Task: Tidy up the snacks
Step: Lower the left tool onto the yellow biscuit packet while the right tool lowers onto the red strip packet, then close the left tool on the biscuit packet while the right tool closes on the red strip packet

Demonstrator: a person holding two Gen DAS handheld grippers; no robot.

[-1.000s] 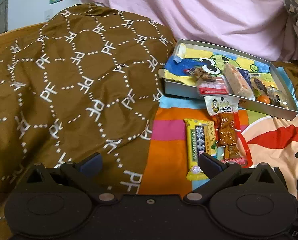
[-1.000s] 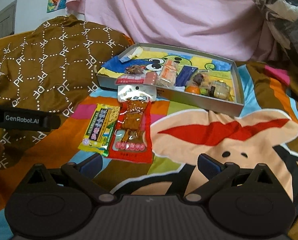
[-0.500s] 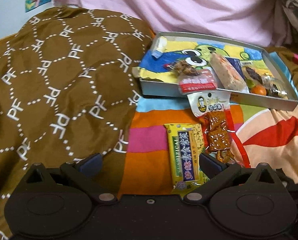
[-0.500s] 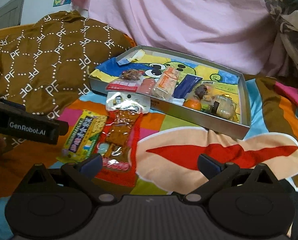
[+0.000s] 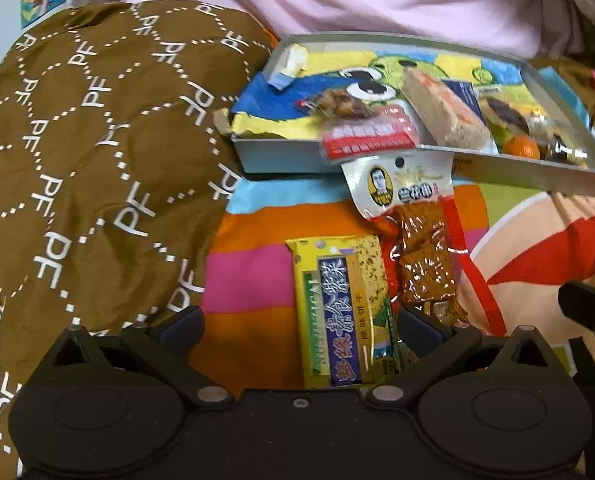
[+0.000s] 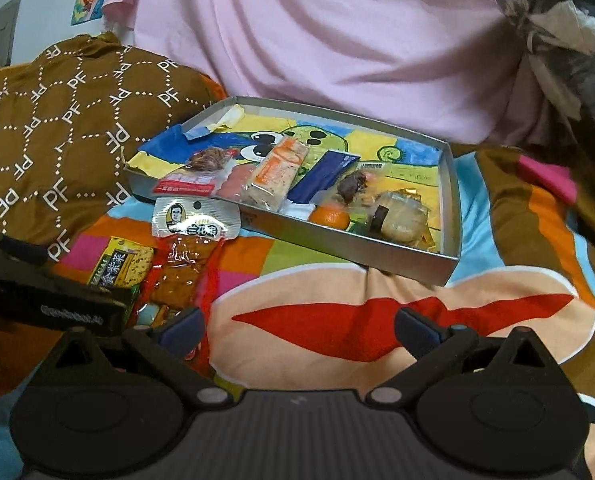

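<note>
your left gripper jaws wide open, straddling the yellow cracker pack on the bedspread | brown tofu snack pack just beside it, top leaning on the tin tray wall | your right gripper open too, gripping nothing, over the bedspread

A home bedroom: a cartoon bedsheet, a brown quilt, pink bedding.
</note>
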